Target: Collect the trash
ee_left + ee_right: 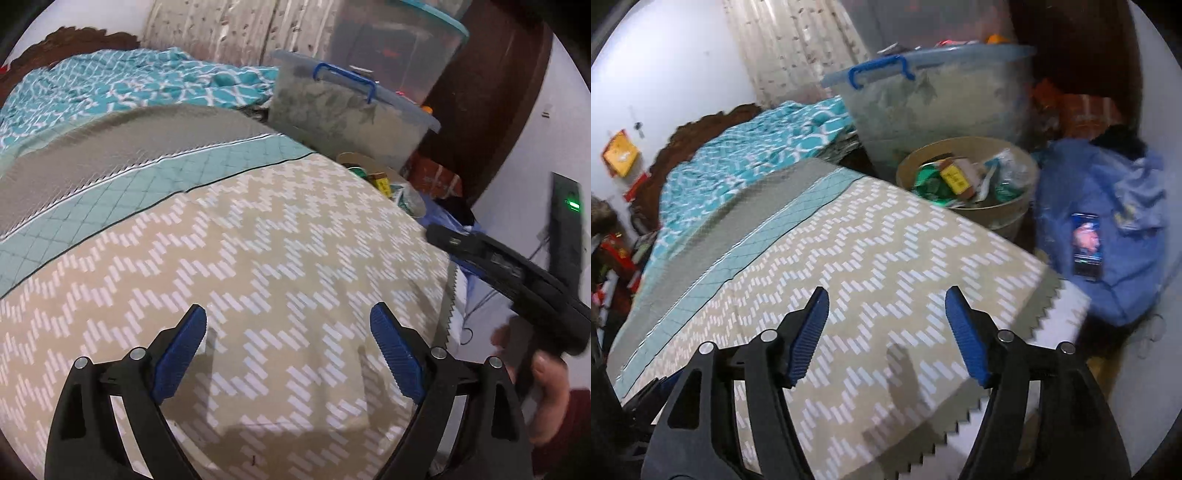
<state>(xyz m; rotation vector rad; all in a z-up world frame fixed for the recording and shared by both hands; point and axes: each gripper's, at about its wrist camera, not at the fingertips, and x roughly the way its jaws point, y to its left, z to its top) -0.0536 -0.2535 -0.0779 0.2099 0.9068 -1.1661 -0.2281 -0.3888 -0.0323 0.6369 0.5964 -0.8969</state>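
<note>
A tan round bin [1001,212] stands on the floor beyond the bed's far corner, holding green wrappers [929,186], a yellow-labelled packet [955,177] and clear plastic. My right gripper [887,293] hovers open over the beige zigzag bedcover [868,251], short of the bin, with nothing between its blue pads. My left gripper [289,314] is also open and empty above the same cover [258,240]. In the left wrist view only a sliver of the bin [364,162] shows past the bed edge. At the right edge of that view a hand [550,398] grips the other tool's black body [517,273].
A clear plastic tub [942,99] with a blue handle stands behind the bin. A blue bag [1126,266] with a small dark packet [1086,243] on it lies right of the bin. A teal patterned blanket [746,155] covers the far bed. The saw-toothed cover edge [1045,310] overhangs the mattress corner.
</note>
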